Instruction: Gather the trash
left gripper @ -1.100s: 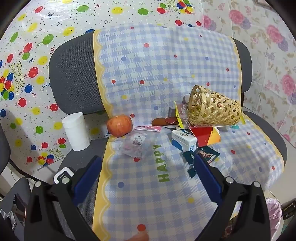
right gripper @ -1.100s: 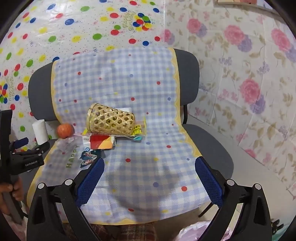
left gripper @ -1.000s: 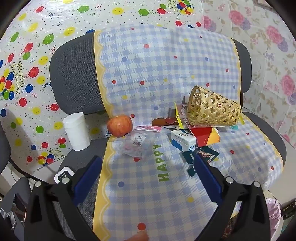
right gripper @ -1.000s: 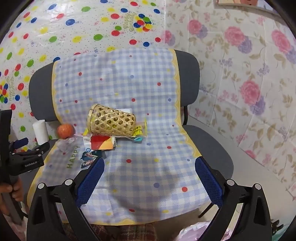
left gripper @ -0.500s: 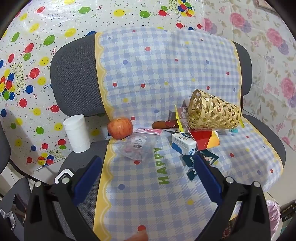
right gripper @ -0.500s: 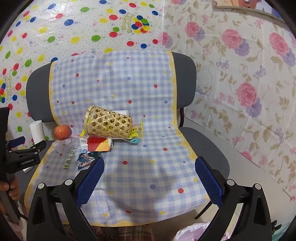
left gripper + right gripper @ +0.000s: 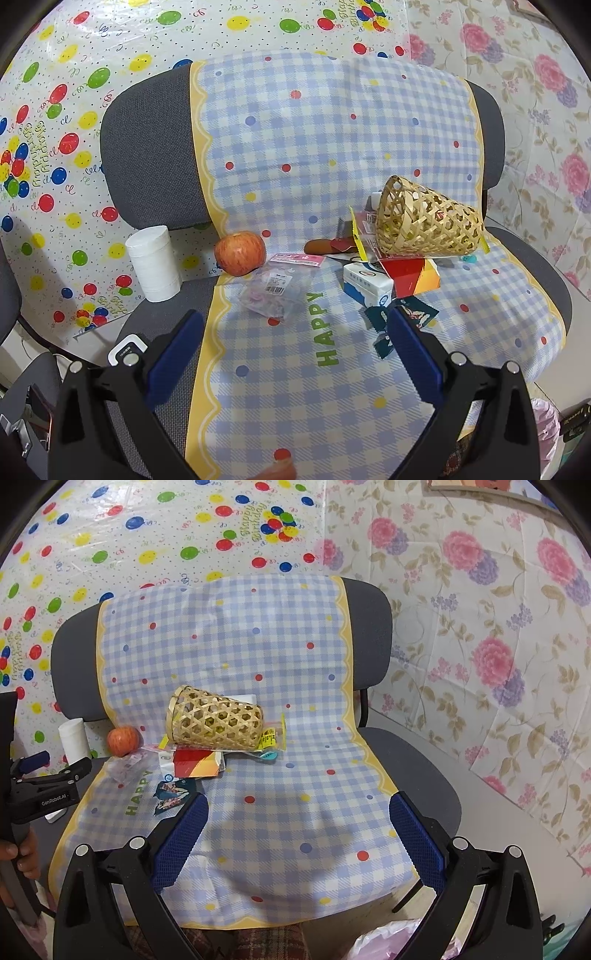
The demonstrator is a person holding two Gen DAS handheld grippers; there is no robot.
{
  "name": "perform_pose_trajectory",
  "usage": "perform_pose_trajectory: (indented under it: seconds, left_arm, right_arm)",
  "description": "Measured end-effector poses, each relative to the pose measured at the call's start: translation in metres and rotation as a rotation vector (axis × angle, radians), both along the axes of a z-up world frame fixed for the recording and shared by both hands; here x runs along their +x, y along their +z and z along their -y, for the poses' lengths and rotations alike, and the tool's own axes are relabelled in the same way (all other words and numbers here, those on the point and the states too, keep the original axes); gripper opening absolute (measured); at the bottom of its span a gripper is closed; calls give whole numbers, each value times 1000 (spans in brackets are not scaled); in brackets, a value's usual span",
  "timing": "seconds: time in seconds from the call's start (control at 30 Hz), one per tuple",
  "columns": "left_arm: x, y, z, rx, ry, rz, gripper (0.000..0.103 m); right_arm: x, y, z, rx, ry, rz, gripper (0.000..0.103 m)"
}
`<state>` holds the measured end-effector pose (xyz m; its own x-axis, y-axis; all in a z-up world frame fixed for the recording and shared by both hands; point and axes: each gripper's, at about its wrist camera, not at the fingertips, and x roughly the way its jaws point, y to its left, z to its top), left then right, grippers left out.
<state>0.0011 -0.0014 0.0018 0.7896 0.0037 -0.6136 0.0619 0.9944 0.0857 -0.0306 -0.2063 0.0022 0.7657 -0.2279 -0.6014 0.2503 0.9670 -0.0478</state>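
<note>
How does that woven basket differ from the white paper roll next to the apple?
The woven basket lies tipped on its side among wrappers on the checked cloth; the white paper roll stands upright on the bare grey seat. The basket is tan, open lattice you can see through; the roll is solid white. The basket tapers; the roll is straight-sided. Both sit on the chair, untouched by either gripper.

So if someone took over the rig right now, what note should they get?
Left gripper: open, empty, above the seat's front edge. Right gripper: open, empty. Woven basket lies tipped on its side on the checked cloth, wrappers around it: red-yellow packet, white box, dark torn wrapper, clear bag. Apple and paper roll sit left. Nothing collected yet; all trash remains.
</note>
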Motion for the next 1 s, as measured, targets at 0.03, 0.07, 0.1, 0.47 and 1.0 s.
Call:
perform_pose_trajectory:
  seconds: [0.03,0.07,0.1,0.47,1.0]
  left_arm:
    - [0,0,0,1,0,0,96]
    - [0,0,0,0,-1,1,96]
    - [0,0,0,1,-1,1,96]
    - [1,2,-4,-3,1,0,96]
    - [0,3,-6,-4,0,-2,96]
  right_arm:
    - [1,1,-1,-3,-4,-2,97]
    - [0,1,-1,-2,-3,0,97]
    - [1,2,-1,0,-2,-1,97]
    - [0,1,-3,-2,-4,-2,97]
    - [-1,-1,-3,-2,-4,-4,97]
